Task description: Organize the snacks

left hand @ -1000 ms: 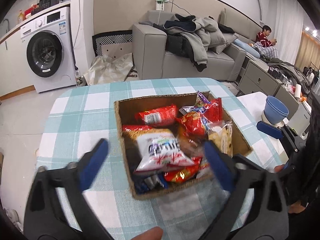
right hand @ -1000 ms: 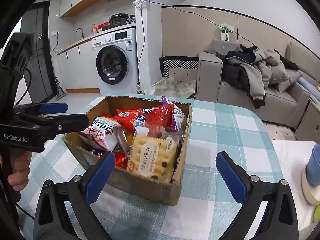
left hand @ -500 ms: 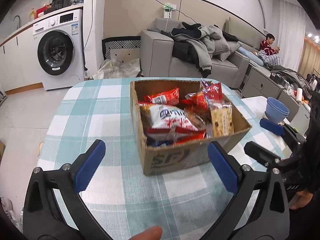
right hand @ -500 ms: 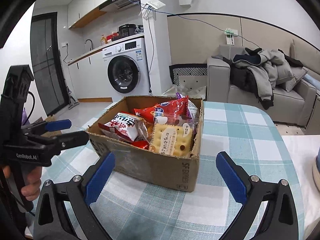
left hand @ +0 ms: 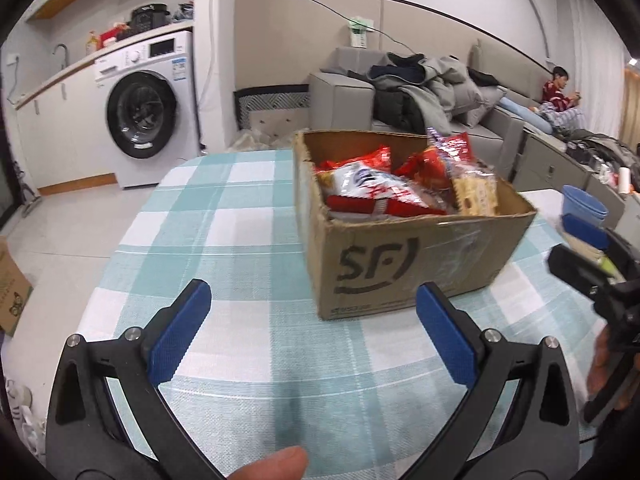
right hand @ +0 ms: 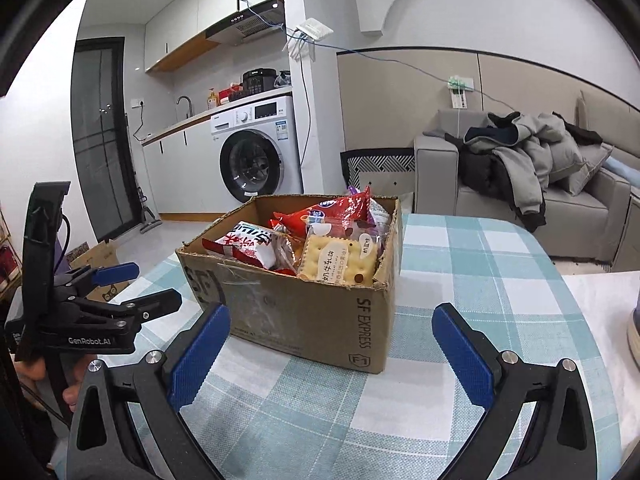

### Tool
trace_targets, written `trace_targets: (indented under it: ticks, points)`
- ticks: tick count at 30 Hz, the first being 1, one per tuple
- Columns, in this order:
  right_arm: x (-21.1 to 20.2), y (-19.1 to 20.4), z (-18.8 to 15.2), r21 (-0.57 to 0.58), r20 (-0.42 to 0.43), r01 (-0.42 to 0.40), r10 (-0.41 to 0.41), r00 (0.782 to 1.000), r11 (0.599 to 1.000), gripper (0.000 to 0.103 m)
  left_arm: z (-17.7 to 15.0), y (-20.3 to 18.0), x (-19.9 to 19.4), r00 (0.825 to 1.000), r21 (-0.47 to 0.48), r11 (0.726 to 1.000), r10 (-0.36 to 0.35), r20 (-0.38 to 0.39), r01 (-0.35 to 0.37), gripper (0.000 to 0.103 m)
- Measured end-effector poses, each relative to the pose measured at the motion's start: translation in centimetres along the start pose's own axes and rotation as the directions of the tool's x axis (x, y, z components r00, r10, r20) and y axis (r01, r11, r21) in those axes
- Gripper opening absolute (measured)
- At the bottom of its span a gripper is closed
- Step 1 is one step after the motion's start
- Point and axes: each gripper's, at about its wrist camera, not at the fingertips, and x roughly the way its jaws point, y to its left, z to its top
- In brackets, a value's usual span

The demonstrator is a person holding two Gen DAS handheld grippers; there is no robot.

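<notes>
**Both grippers wide open, short of the snack box**

The left gripper point(left hand: 312, 308) has its jaws spread wide with nothing between them; its blue pads point(left hand: 176, 336) hang over the checked tablecloth point(left hand: 224, 208), just short of the near wall of the cardboard box point(left hand: 416, 264). The right gripper point(right hand: 332, 340) is likewise spread wide and empty, its pads point(right hand: 464, 356) framing the near right corner of the box point(right hand: 304, 312) without touching it.

The box sits on the tablecloth point(right hand: 480, 264), open at the top and packed with snacks. Inside it, a white and red snack bag point(right hand: 248, 244) lies toward the left side as seen from the right wrist, a cracker packet point(right hand: 340, 260) leans against the right wall near the front corner, and a red bag point(right hand: 328, 208) stands up toward the back. From the left wrist view the same white and red bag point(left hand: 368, 188) and cracker packet point(left hand: 476, 196) rise above the box rim.

Beyond the box stand a washing machine point(right hand: 256, 152) to the back left and a grey sofa point(right hand: 536, 184) heaped with coats to the back right. Right of the box, near the table edge, is a blue bowl point(left hand: 584, 208).
</notes>
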Motion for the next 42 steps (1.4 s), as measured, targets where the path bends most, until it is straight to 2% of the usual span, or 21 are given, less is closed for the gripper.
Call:
trace_targets:
  ticks: [11, 19, 42]
  points:
    - [-0.8, -0.5, -1.3, -0.002, 0.070, 0.010, -0.010, 0.998, 1.000, 0.103, -1.1, 0.5, 1.3, 0.999, -0.001, 1.000, 0.027, 0.033, -0.027, 0.102]
    - [-1.1, -0.4, -1.6, -0.005, 0.089, 0.023, -0.023, 0.996, 1.000, 0.103, -1.1, 1.0, 1.2, 0.999, -0.020, 1.000, 0.018, 0.046, -0.018, 0.102]
    - [-1.0, 0.0, -1.4, -0.019, 0.089, 0.023, -0.021, 0.996, 1.000, 0.103, -1.0, 0.9, 0.6, 0.998, -0.024, 1.000, 0.006, 0.066, -0.005, 0.102]
